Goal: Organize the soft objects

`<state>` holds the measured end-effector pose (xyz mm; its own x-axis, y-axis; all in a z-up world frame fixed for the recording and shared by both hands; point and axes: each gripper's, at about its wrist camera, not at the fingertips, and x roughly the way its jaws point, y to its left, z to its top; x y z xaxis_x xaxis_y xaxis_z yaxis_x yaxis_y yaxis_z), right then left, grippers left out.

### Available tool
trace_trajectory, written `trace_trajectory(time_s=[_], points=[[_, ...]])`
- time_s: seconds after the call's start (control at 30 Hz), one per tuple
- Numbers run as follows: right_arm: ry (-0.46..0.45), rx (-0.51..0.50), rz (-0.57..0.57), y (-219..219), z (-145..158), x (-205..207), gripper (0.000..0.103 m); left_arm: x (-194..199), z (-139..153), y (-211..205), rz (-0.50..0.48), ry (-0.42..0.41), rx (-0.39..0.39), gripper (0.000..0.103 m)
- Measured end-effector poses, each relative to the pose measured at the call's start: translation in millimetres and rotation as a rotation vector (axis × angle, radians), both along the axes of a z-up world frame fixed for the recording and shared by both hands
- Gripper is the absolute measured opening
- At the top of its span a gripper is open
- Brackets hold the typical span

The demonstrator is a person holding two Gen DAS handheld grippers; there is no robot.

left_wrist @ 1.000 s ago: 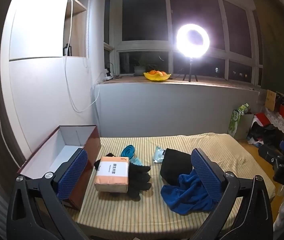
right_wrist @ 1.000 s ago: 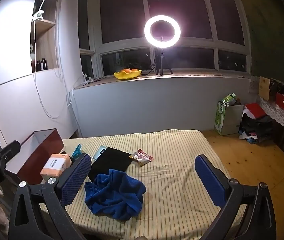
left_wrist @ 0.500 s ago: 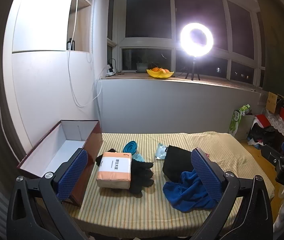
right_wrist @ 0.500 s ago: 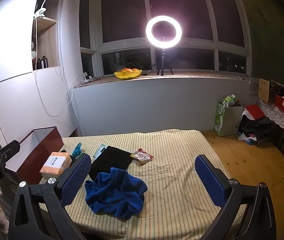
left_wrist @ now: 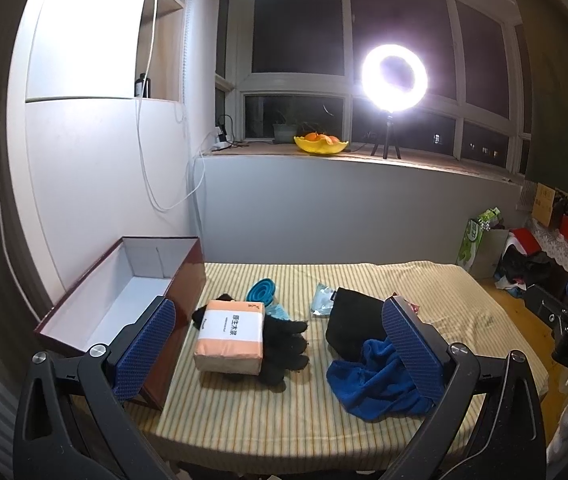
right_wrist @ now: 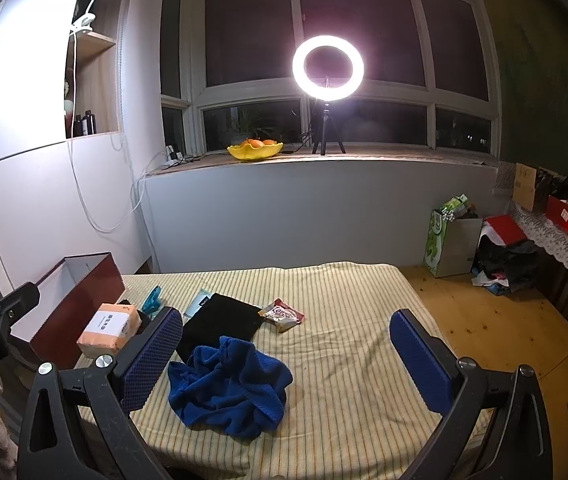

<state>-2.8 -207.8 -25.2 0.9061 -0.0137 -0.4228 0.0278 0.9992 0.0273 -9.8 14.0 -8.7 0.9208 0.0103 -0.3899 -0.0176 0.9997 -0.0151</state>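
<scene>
A striped yellow table (left_wrist: 284, 412) holds a crumpled blue towel (left_wrist: 371, 384), also in the right wrist view (right_wrist: 228, 388). A black cloth pouch (left_wrist: 355, 324) lies behind it (right_wrist: 220, 326). An orange tissue pack (left_wrist: 231, 336) rests on black gloves (left_wrist: 287, 350). An open dark-red box (left_wrist: 124, 308) stands at the left. My left gripper (left_wrist: 280, 348) is open and empty, held above the front of the table. My right gripper (right_wrist: 287, 356) is open and empty too, above the towel's right side.
A blue collapsible cup (left_wrist: 262, 290), a silvery packet (left_wrist: 321, 304) and a snack packet (right_wrist: 282, 314) lie further back. A ring light (left_wrist: 395, 73) and yellow fruit bowl (left_wrist: 321, 145) stand on the sill. Bags and clutter (right_wrist: 495, 248) sit on the wooden floor at right.
Both grippers have risen and tilted a little, so the table sits slightly lower and farther in view. Nothing on the table has moved.
</scene>
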Motion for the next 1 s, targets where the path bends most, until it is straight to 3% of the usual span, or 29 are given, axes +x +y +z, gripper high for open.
trace_trajectory(time_s=[0.7,1.0], points=[[0.019,-0.009,0.009,4.1,-1.0,2.0,0.102,1.9,-4.4,1.4,-0.016,0.026,-0.017,0.103],[0.046,0.001,0.025,2.9,-7.2,6.9,0.102,10.7,-13.0,0.3,-0.046,0.075,-0.036,0.103]])
